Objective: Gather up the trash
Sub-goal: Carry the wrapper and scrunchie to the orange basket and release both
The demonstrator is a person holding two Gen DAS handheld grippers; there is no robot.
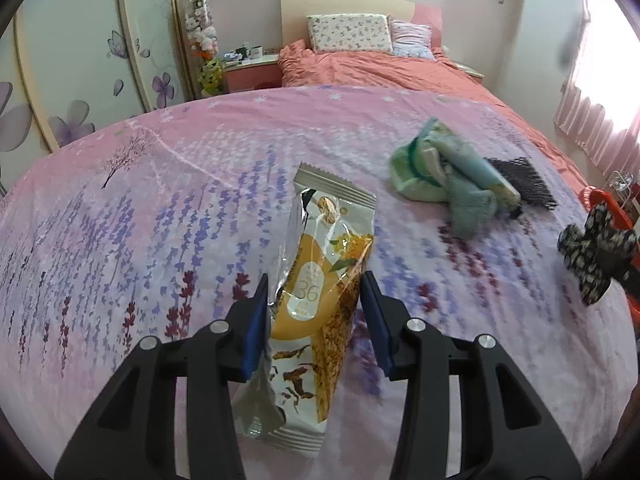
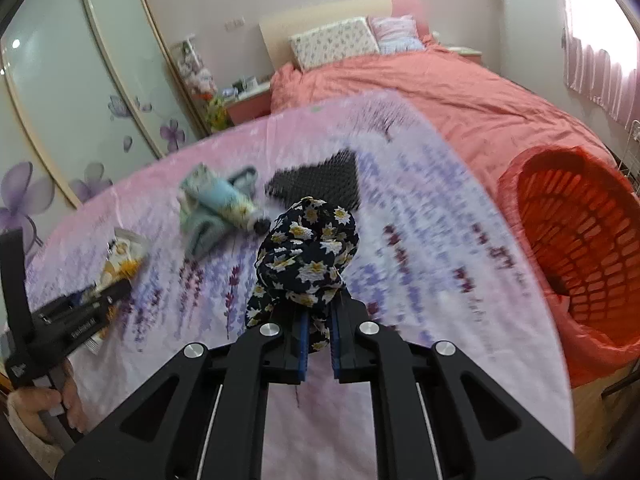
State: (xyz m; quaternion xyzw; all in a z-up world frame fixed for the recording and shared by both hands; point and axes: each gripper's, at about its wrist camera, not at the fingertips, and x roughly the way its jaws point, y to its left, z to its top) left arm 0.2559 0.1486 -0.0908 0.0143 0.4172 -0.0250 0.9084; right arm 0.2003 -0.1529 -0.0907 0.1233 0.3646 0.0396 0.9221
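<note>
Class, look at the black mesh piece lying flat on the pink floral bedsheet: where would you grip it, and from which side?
Grip the black mesh piece at its free near edge, coming down from above on the side nearer the camera. It lies flat and thin on the pink floral bedsheet, so a pinch at the edge probably lifts it best. The turquoise tube beside it crowds the left side.

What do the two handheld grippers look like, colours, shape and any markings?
Both are alike: the left gripper and right gripper have matte black angular linkage arms with cut-out slots, round silver pivot bolts and blue finger pads. Small white lettering runs along the left gripper's side; it is unreadable.
</note>
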